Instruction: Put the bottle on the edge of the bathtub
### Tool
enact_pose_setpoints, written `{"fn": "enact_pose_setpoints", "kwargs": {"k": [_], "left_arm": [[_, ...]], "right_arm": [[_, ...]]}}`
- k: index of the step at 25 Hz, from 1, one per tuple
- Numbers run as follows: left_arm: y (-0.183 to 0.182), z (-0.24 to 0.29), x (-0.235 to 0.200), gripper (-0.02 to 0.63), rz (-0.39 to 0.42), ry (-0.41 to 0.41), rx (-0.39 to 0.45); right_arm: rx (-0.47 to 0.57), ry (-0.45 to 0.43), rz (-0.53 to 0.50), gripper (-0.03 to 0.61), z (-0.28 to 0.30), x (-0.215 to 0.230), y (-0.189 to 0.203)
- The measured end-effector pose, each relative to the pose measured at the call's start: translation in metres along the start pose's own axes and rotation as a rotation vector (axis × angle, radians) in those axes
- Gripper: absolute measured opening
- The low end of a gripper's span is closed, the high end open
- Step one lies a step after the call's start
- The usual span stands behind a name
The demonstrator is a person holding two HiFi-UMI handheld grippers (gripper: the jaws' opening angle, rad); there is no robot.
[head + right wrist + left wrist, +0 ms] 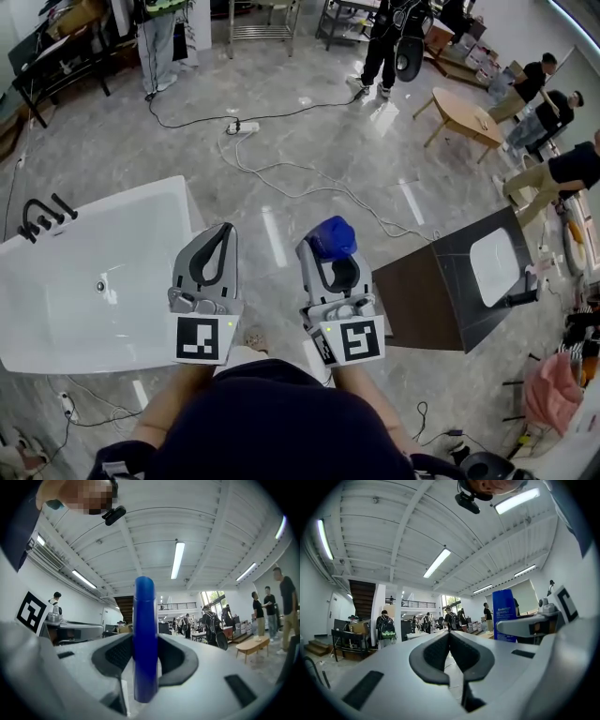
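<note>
Carry stage: bottle (pixel 333 236) clamped in right hand-held gripper (pixel 337 279), left hand-held gripper (pixel 223 236) closed, empty. Next, likely: leftward over bathtub (pixel 141 192) edge, then lower.

The bathtub (pixel 122 272) runs off the head view's left edge.

Floor: glossy grey marble-look tiles (pixel 309 84), with a white power strip (pixel 242 127) lying on them.
Furniture: low oval wooden table (pixel 466 112); dark cabinet with a white basin (pixel 417 300).
Light: long tube lamps (pixel 178 559) on a white ribbed ceiling (pixel 384 522).
</note>
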State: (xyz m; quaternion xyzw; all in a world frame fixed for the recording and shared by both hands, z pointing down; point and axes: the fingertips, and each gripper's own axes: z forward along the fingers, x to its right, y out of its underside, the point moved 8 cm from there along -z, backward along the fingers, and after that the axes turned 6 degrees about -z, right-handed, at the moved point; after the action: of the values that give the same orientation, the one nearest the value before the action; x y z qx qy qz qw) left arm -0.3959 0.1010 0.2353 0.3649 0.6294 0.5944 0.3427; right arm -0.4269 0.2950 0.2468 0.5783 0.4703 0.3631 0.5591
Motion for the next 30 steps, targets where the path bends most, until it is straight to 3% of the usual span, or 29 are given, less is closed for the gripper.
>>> {"fn": "enact_pose_setpoints", "kwargs": {"k": [9,16,30], "left_arm": [[-0.003,0.042,-0.045,0.003,-0.014,-0.064,0.004],[0.006,0.089,-0.092,0.003,-0.014,-0.174,0.015],[0.001,0.266,-0.165,0.003,-0.016,-0.387,0.015]], "right_arm": [[0.000,-0.039,-0.005,0.158,0.074,0.016,0.007],[0.019,-0.109,0.001,0.158,0.159,0.040,0.017],[0.030,-0.316,-0.003,0.158,0.367,0.140,0.032]]}}
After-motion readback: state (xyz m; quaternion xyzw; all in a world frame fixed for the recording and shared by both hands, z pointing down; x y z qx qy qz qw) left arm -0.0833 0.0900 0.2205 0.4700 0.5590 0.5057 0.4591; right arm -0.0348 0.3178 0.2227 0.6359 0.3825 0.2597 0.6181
